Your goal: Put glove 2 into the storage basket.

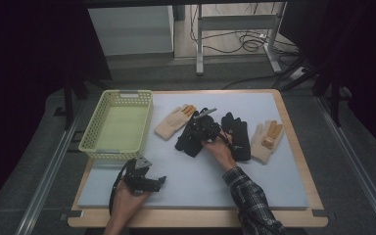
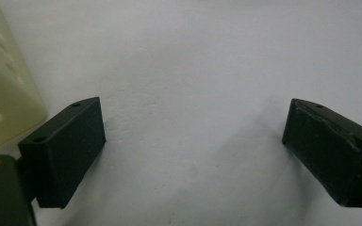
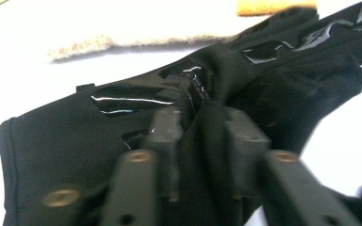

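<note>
With the right gripper (image 3: 200, 141) pinching a fold of the black glove (image 3: 99, 136) that lies just ahead of it, the lift should go slow so the cloth holds, while the left gripper (image 2: 193, 146) rests open beside the basket (image 2: 4, 94).

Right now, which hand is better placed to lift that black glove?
Right. The right tongs already pinch a fold of the black glove, while the left tongs stand open over bare mat by the basket.
</note>
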Action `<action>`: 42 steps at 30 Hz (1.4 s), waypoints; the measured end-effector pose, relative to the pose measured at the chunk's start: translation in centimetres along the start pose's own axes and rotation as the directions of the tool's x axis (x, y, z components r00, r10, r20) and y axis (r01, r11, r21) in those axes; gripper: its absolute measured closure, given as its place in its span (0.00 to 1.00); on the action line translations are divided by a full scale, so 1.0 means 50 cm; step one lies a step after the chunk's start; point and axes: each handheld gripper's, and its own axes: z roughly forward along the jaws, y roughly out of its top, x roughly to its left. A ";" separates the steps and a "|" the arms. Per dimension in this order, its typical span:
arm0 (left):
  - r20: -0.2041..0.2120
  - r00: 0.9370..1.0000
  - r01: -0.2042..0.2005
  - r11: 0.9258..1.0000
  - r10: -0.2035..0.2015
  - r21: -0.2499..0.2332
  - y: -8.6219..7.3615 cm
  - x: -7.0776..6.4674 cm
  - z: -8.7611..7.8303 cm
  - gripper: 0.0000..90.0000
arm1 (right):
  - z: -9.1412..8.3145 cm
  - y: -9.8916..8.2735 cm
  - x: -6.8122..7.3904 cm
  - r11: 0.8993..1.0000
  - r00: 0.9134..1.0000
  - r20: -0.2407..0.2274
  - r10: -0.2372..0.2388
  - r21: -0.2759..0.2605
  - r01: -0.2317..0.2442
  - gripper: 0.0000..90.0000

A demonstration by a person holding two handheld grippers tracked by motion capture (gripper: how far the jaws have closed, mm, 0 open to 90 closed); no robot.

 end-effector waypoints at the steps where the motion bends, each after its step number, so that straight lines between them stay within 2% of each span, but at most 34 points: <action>1: 0.000 1.000 0.000 1.000 0.000 0.000 0.000 0.000 0.000 0.07 | 0.000 0.000 0.000 1.000 1.000 0.000 0.000 0.000 0.000 0.85; 2: 0.000 1.000 -0.003 1.000 0.003 0.003 0.000 0.000 0.000 0.07 | -0.001 0.001 0.001 1.000 1.000 0.007 -0.015 0.005 0.015 0.87; 7: 0.001 1.000 -0.002 1.000 0.002 0.003 0.000 0.001 0.000 0.07 | -0.021 0.002 -0.012 1.000 1.000 -0.025 0.003 -0.005 -0.003 0.89; 9: 0.000 1.000 -0.002 1.000 0.002 0.003 0.000 0.001 0.000 0.07 | -0.050 -0.002 -0.016 0.999 0.998 -0.061 0.016 -0.032 -0.018 0.89; 12: 0.000 1.000 -0.003 1.000 0.003 0.004 0.000 0.001 0.000 0.07 | -0.069 -0.005 -0.015 0.999 0.997 -0.077 0.003 -0.046 -0.006 0.89; 16: 0.000 1.000 -0.005 1.000 0.005 0.006 0.000 0.001 -0.001 0.07 | -0.122 -0.012 -0.001 0.997 0.992 -0.127 -0.004 -0.073 -0.005 0.89; 18: 0.001 1.000 -0.002 1.000 0.002 0.003 0.000 0.000 0.000 0.07 | -0.158 -0.024 0.013 0.996 0.986 -0.162 -0.030 -0.086 0.016 0.89; 20: 0.001 1.000 -0.002 1.000 0.002 0.003 0.000 0.000 0.000 0.07 | -0.167 -0.028 0.017 0.996 0.984 -0.172 -0.036 -0.090 0.020 0.89; 22: 0.000 1.000 -0.002 1.000 0.002 0.001 0.000 0.000 0.000 0.07 | -0.191 -0.045 0.032 0.995 0.978 -0.205 -0.048 -0.091 0.030 0.89; 24: 0.000 1.000 -0.004 1.000 0.004 0.002 0.000 0.001 0.000 0.07 | -0.206 -0.068 0.048 0.995 0.974 -0.215 -0.067 -0.080 0.051 0.88; 25: 0.000 1.000 -0.004 1.000 0.004 0.003 0.000 0.001 0.000 0.07 | -0.206 -0.068 0.048 0.995 0.974 -0.215 -0.067 -0.080 0.051 0.88; 29: 0.000 1.000 -0.003 1.000 0.003 0.002 0.000 0.000 0.000 0.07 | -0.215 -0.109 0.072 0.994 0.964 -0.244 -0.104 -0.059 0.092 0.88; 31: 0.000 1.000 -0.004 1.000 0.004 0.002 0.000 0.000 0.000 0.07 | -0.211 -0.131 0.084 0.991 0.956 -0.262 -0.131 -0.045 0.123 0.88; 33: 0.000 1.000 -0.004 1.000 0.004 0.003 0.000 0.000 0.000 0.07 | -0.208 -0.136 0.086 0.991 0.955 -0.263 -0.136 -0.040 0.130 0.87; 35: 0.000 1.000 -0.003 1.000 0.003 0.002 0.000 0.000 0.000 0.07 | -0.193 -0.149 0.089 0.988 0.954 -0.258 -0.154 -0.022 0.154 0.77; 36: 0.000 1.000 -0.003 1.000 0.003 0.002 0.000 0.000 0.000 0.07 | -0.193 -0.149 0.089 0.988 0.954 -0.258 -0.154 -0.022 0.154 0.77; 37: 0.000 1.000 -0.004 1.000 0.004 0.002 0.000 0.000 0.000 0.07 | -0.188 -0.152 0.088 0.989 0.955 -0.258 -0.147 -0.028 0.144 0.63; 38: 0.000 1.000 -0.004 1.000 0.004 0.002 0.000 0.000 0.000 0.07 | -0.188 -0.152 0.088 0.989 0.955 -0.258 -0.147 -0.028 0.144 0.63; 40: 0.000 1.000 -0.002 1.000 0.002 0.002 0.000 0.000 0.000 0.07 | -0.192 -0.148 0.078 0.993 0.956 -0.267 -0.120 -0.052 0.110 0.55; 42: 0.000 1.000 -0.002 1.000 0.002 0.002 0.000 0.000 0.000 0.07 | -0.194 -0.147 0.075 0.993 0.957 -0.264 -0.116 -0.054 0.106 0.54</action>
